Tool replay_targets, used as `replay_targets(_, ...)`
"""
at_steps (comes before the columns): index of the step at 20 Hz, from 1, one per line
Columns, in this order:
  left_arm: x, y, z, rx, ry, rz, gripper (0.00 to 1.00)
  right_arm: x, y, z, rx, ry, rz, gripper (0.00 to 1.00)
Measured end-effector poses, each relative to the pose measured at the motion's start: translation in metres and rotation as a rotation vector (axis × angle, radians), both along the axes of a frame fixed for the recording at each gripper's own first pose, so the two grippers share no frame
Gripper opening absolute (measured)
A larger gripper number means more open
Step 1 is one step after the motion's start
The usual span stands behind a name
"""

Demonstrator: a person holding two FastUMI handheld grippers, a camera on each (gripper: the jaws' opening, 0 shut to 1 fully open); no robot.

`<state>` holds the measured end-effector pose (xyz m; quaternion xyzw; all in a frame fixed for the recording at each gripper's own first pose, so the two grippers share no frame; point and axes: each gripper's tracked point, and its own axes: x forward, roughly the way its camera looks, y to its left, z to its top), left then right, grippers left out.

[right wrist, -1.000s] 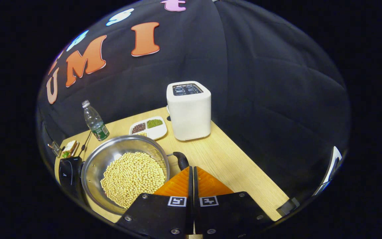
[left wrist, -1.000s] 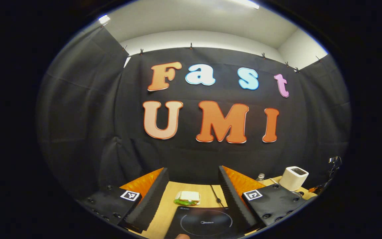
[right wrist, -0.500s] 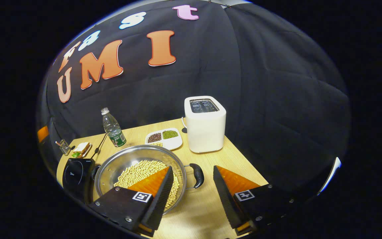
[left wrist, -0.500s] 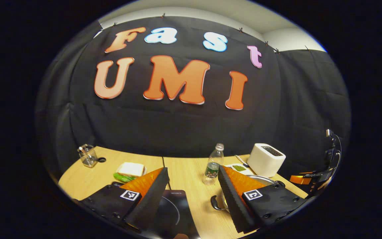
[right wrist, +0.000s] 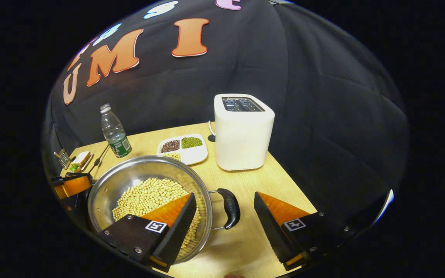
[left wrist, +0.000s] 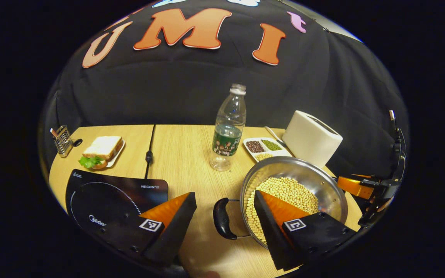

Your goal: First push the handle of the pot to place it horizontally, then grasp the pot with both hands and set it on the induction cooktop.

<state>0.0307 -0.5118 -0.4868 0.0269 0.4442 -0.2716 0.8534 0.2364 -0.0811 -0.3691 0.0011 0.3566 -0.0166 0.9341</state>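
We are holding the left gripper [left wrist: 225, 210] low over the light wooden table [left wrist: 184, 154], its two orange-and-black fingers spread wide and pinching nothing. Between them, in the left gripper view, the pot's black left handle [left wrist: 221, 219] is lying level. One finger is hanging over the near corner of the flat black induction cooktop [left wrist: 106, 193], the other over the near rim of the round stainless-steel pot [left wrist: 323, 185] filled with pale yellow beans.

In the right gripper view we are holding the right gripper [right wrist: 225, 210] just as widely parted, also gripping nothing. The pot's black right handle [right wrist: 228, 207] is sitting level between its fingers, one finger over the beans, the other over bare wood. We cannot tell whether any finger is touching the pot.

The pot is standing on the table just right of the cooktop, not on it.

Farther back, a clear plastic water bottle with a green label [left wrist: 228, 129] is standing upright between cooktop and pot. Right of it, a white divided dish of dark, green and pale grains [left wrist: 265, 148] is lying just beside a white box-shaped toaster [right wrist: 243, 133]. At the far left, a sandwich with lettuce on a small plate [left wrist: 101, 150] is sitting near a small wire holder [left wrist: 63, 139].
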Motion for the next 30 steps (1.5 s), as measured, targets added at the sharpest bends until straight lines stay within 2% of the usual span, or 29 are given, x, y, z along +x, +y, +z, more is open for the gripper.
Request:
replay_targets(3,-0.009,-0.008,-0.027,0.041,0.061,-0.031,0.99,0.007,-0.005,-0.023,-0.005,0.049,-0.015,0.94)
replay_targets(8,-0.019,-0.015,-0.048,0.054,0.127,-0.053,0.98,0.006,0.009,-0.047,0.064,0.131,0.000,0.94)
replay_targets(9,-0.016,-0.012,-0.049,0.069,0.118,-0.051,0.94,0.004,0.010,-0.049,0.067,0.140,0.000,0.89)
replay_targets(10,-0.015,-0.013,-0.047,0.058,0.127,-0.054,0.82,0.004,0.013,-0.050,0.072,0.145,0.000,0.83)
replay_targets(11,-0.016,-0.013,-0.050,0.067,0.131,-0.054,0.70,0.004,0.011,-0.050,0.072,0.146,-0.003,0.71)
replay_targets(13,-0.019,-0.010,-0.049,0.090,0.145,-0.051,0.71,0.000,0.013,-0.049,0.089,0.163,-0.021,0.66)
replay_targets(14,-0.022,-0.009,-0.049,0.084,0.160,-0.036,0.67,-0.001,0.014,-0.048,0.099,0.165,-0.035,0.64)
replay_targets(15,-0.027,-0.007,-0.044,0.073,0.179,-0.020,0.65,-0.002,0.017,-0.048,0.109,0.163,-0.036,0.57)
replay_targets(18,-0.026,0.000,-0.016,0.051,0.146,-0.032,0.65,0.003,0.014,-0.043,0.123,0.143,-0.042,0.59)
replay_targets(19,-0.022,0.001,-0.003,0.042,0.124,-0.034,0.65,0.000,0.012,-0.044,0.131,0.129,-0.046,0.55)
replay_targets(20,-0.019,0.004,0.009,0.032,0.108,-0.033,0.63,0.000,0.012,-0.043,0.143,0.117,-0.048,0.59)
replay_targets(21,-0.018,0.008,0.020,0.021,0.101,-0.029,0.65,-0.003,0.012,-0.045,0.150,0.106,-0.049,0.55)
replay_targets(23,-0.014,0.016,0.040,0.003,0.083,-0.021,0.63,-0.002,0.015,-0.052,0.142,0.083,-0.042,0.58)
replay_targets(30,-0.004,0.072,0.097,-0.010,0.020,0.030,0.65,0.001,0.014,-0.052,0.143,0.037,-0.001,0.58)
